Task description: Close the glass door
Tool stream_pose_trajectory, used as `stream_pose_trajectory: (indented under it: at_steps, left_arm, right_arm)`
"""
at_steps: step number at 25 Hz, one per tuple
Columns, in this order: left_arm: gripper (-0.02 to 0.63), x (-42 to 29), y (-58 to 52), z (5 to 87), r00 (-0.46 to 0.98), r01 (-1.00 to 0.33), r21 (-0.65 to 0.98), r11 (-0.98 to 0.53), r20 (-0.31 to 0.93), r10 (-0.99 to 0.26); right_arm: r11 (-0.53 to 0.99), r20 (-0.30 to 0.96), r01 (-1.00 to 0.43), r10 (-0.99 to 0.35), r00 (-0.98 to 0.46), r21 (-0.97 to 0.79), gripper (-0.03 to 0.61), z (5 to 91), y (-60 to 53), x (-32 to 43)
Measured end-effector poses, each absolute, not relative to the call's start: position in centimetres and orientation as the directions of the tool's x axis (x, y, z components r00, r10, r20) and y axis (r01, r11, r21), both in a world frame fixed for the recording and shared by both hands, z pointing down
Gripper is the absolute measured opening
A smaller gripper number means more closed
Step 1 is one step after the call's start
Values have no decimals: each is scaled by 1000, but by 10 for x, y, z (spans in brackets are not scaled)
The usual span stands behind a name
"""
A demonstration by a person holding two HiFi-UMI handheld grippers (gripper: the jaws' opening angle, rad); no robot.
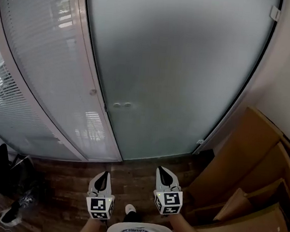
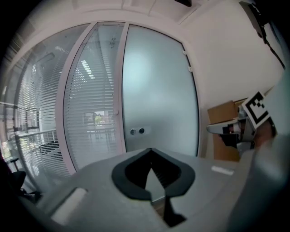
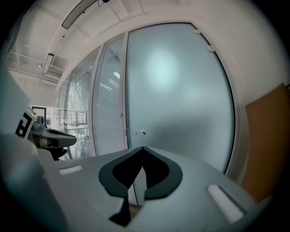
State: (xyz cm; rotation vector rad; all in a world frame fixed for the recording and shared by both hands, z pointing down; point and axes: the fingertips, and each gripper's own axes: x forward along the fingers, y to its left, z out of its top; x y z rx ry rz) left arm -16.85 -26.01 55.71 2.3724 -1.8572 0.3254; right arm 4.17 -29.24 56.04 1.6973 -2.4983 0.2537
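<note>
Head view: the tall frosted glass door (image 1: 179, 65) fills its frame, its left edge lying along the pale upright post (image 1: 94, 91) with no gap that I can make out, so it looks closed or all but closed. Two small round metal fittings (image 1: 121, 105) sit on the door near that edge.

Both tools hang in front of the door, well apart from it, above the dark wooden floor (image 1: 73, 182). The left hand-held gripper (image 1: 103, 176) has its jaws together on nothing, and so does the right hand-held gripper (image 1: 162, 171).

Whether a latch has caught cannot be told. If it has not, the door may drift open again. A further push with hard closed tips could knock or slip on the smooth glass. The brown cardboard boxes (image 1: 251, 168) right of the door leave little room for the right arm.
</note>
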Motion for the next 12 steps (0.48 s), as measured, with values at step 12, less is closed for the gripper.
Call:
stream_pose_trajectory:
  at_steps: [12]
  left_arm:
    - [3,-102,-170,532,262,-957,-73,-280,190,-946]
  right_arm:
    - [379,137,-920,-911,-390,-99,8,541,-199,90]
